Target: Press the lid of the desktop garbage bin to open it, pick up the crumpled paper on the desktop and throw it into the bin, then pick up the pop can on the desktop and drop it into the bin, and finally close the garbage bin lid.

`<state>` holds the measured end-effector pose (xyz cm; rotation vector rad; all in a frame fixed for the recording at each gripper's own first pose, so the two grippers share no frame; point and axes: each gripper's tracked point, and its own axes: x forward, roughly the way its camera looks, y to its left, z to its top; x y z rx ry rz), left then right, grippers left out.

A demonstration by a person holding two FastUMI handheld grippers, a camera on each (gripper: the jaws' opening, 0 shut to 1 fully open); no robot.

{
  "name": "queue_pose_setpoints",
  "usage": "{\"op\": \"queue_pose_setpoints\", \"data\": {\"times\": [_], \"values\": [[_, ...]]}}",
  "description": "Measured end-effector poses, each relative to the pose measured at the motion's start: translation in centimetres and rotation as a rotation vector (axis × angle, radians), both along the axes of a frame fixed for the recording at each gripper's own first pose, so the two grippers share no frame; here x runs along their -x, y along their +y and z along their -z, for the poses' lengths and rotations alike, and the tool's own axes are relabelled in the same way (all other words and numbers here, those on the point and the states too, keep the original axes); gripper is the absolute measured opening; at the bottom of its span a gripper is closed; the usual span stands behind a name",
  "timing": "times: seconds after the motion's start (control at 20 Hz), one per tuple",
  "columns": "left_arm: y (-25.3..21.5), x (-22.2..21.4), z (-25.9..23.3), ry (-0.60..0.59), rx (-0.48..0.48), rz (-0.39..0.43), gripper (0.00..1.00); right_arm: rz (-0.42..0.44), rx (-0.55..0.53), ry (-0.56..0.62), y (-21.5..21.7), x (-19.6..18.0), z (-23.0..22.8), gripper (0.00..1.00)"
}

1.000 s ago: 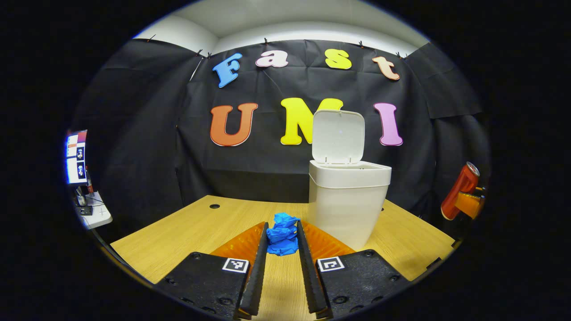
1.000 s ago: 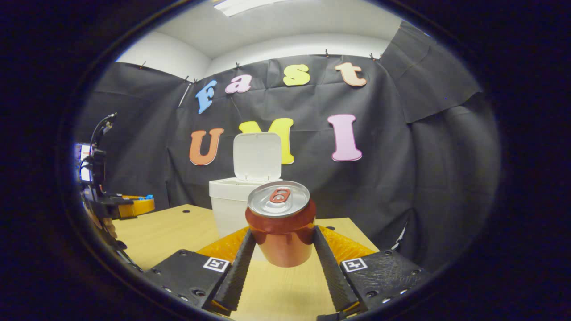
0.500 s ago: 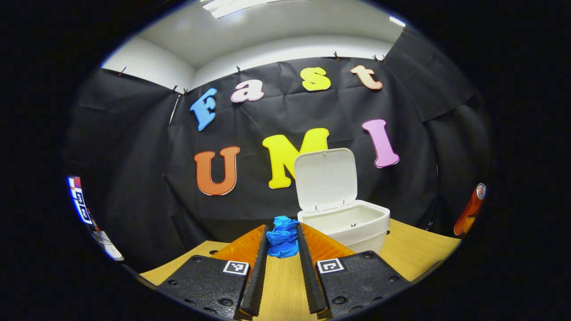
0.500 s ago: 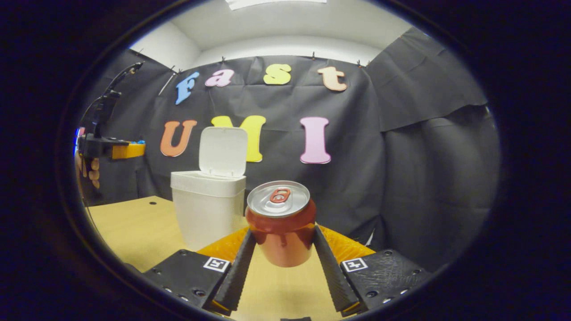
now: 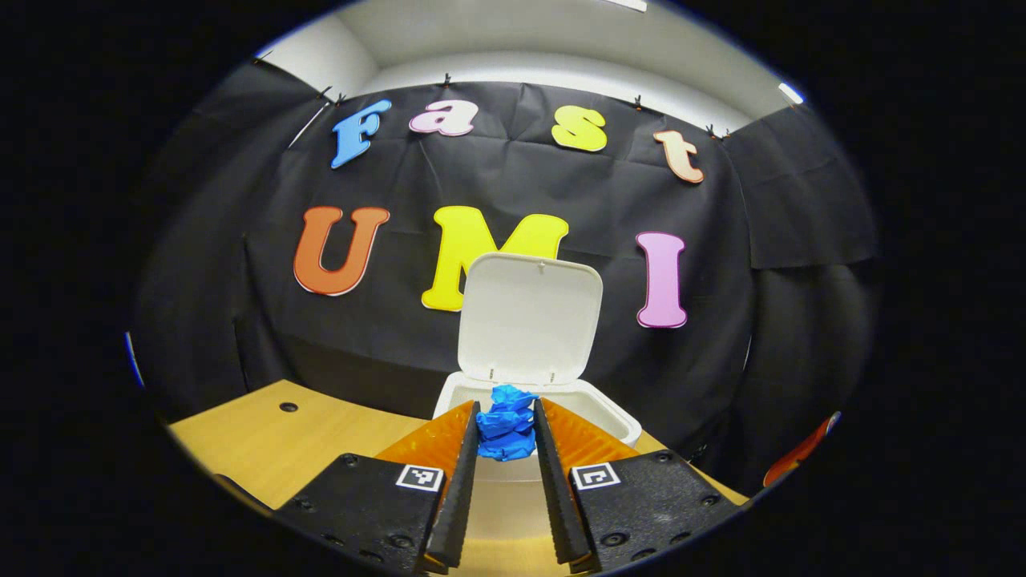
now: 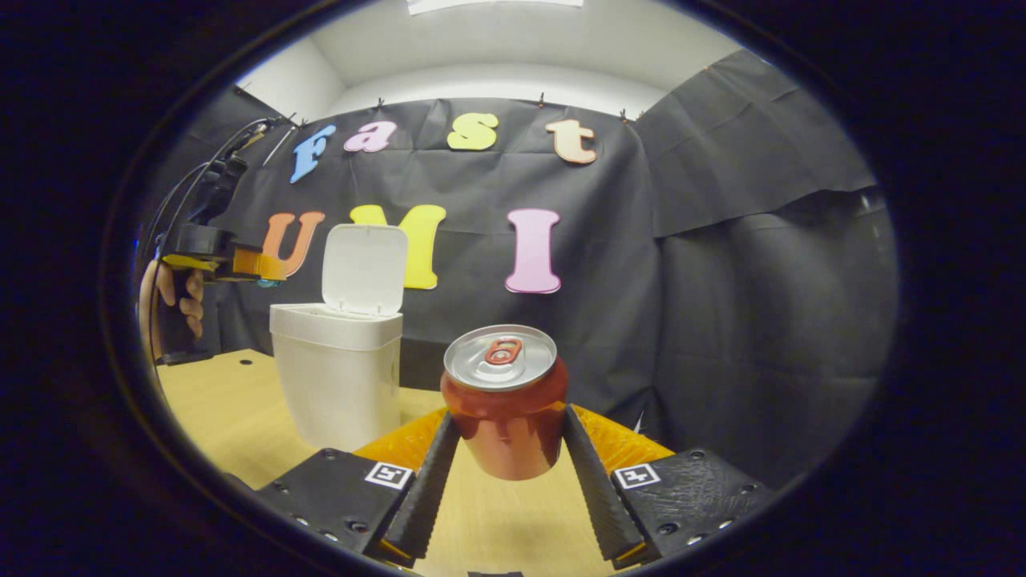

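Over the open bin [image 5: 609, 417] our left gripper [image 5: 505, 429] clamps the paper [image 5: 505, 421]; an off-centre release risks a miss, while our right gripper [image 6: 505, 449] clamps the can [image 6: 503, 401].

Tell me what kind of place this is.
Likely a recording booth for gripper demos, not a home: black cloth wall, a bare wooden desk, and just a staged white bin and pop can.

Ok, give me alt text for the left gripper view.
The left claw grips a crumpled blue paper at the front rim of a white bin whose lid stands open, on a wooden desk.
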<state>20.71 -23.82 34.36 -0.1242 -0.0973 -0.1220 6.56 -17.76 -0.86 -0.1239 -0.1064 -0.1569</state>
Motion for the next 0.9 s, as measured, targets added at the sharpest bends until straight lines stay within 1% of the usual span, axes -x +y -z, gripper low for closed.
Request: {"op": "queue_pose_setpoints", "data": {"times": [0.05, 0.1, 0.15, 0.3, 0.5, 0.65, 0.7, 0.75, 0.9], "values": [[-0.3, -1.1, 0.0, 0.016, -0.013, 0.001, 0.44, -0.002, -0.002, -0.008, 0.1, 0.3, -0.3, 0.76], [-0.2, -2.0, 0.0, 0.017, -0.034, -0.011, 0.51, -0.003, -0.004, -0.015, 0.0, 0.4, -0.5, 0.76], [-0.2, -3.3, 0.0, 0.017, -0.05, -0.023, 0.45, -0.001, -0.005, -0.018, 0.0, 0.4, -0.7, 0.77], [-0.7, -6.0, 0.2, 0.028, -0.079, -0.029, 0.45, -0.011, 0.001, -0.002, 0.3, 0.0, -0.1, 0.77], [-0.7, -8.8, 0.8, 0.059, -0.017, -0.028, 0.44, -0.007, 0.003, 0.017, 0.2, -0.5, 0.5, 0.76], [-0.8, -10.2, 0.9, 0.067, -0.028, -0.035, 0.45, -0.009, 0.003, 0.033, 0.5, -0.7, 1.0, 0.77], [-1.2, -10.3, 1.1, 0.071, -0.033, -0.028, 0.53, -0.008, 0.004, 0.041, 0.5, -0.9, 1.2, 0.77], [-1.4, -10.5, 1.6, 0.078, -0.04, -0.021, 0.46, -0.007, 0.007, 0.049, 0.4, -1.3, 1.3, 0.77], [-1.7, -10.4, 1.3, 0.073, -0.029, -0.009, 0.49, 0.003, 0.04, 0.062, 0.6, -1.4, 1.5, 0.76]]}}
